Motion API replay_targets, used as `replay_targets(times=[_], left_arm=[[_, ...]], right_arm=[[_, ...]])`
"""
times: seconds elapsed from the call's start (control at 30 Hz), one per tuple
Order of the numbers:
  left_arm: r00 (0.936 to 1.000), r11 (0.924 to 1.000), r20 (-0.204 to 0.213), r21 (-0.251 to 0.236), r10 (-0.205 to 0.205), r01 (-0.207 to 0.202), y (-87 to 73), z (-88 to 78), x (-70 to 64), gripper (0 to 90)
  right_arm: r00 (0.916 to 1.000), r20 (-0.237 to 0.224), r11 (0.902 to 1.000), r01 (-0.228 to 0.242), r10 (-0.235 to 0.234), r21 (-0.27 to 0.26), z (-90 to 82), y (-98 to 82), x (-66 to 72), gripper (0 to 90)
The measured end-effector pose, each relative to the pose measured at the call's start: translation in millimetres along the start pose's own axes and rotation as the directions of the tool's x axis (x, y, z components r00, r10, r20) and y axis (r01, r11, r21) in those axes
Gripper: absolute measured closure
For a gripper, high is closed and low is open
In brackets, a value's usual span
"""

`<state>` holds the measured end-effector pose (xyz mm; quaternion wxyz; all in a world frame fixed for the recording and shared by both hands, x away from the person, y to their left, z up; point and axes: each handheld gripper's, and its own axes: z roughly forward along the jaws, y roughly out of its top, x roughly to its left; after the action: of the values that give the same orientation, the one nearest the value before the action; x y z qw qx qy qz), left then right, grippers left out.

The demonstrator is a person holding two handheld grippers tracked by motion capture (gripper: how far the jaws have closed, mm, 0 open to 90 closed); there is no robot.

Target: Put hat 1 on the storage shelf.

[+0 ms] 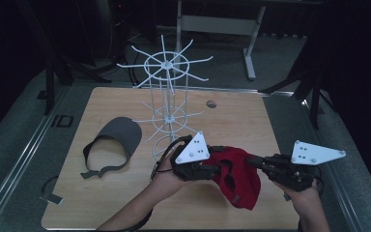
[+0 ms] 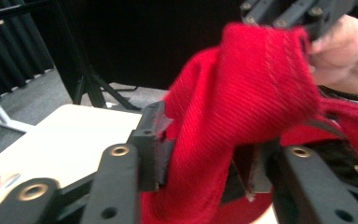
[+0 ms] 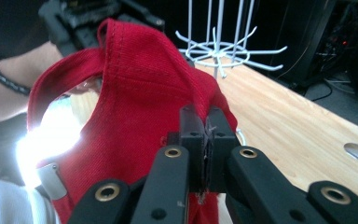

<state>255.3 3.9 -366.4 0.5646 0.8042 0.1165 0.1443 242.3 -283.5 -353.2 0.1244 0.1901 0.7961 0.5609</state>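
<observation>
red cap (image 1: 236, 176): held above table (image 1: 125, 203), long axis left-right | right claw (image 3: 205, 140): clamped on its fabric | left claw (image 2: 205, 158): jaws parted, cloth between

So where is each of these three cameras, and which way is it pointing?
High view: above the table, looking forward and down; forearms, both hand-held grippers.
Left gripper view: rides the left hand-held gripper, jaws apart around the red cap.
Right gripper view: rides the right hand-held gripper, pinching the cap, facing the white wire rack.
All share the cap.
</observation>
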Motion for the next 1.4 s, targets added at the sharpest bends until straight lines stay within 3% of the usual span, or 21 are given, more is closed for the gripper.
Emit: replay_targets(times=[0.13, 0.47, 0.73, 1.13, 1.4], left_arm=[[0.9998, 1.0000, -0.021, -0.003, 0.003, -0.003, -0.7, -4.8, -0.6, 48.3], [0.9969, 0.9998, -0.078, -0.017, -0.013, 0.011, -6.7, -23.4, 2.4, 46.5], [0.9861, 0.9972, -0.152, -0.039, -0.068, 0.063, -14.4, -41.2, 12.9, 46.6], [0.9813, 0.9945, -0.162, -0.029, -0.104, 0.101, -49.7, -66.2, 6.0, 42.9], [0.9771, 0.9882, -0.149, -0.003, -0.152, 0.153, -80.4, -78.7, -0.9, 39.4]], right_arm=[[0.9998, 0.012, 0.9998, -0.015, 0.015, -0.015, -3.8, 4.4, -1.8, 88.4], [0.9987, 0.021, 0.9985, -0.045, 0.046, -0.029, -10.0, 5.6, -4.2, 88.4], [0.9968, 0.031, 0.9955, -0.072, 0.074, -0.061, -17.7, 9.5, -5.8, 88.4], [0.9863, 0.133, 0.9934, -0.088, 0.097, -0.074, -27.7, 20.8, -12.9, 88.4], [0.9800, 0.164, 0.9899, -0.097, 0.113, -0.104, -28.6, 34.6, -21.4, 88.4]])
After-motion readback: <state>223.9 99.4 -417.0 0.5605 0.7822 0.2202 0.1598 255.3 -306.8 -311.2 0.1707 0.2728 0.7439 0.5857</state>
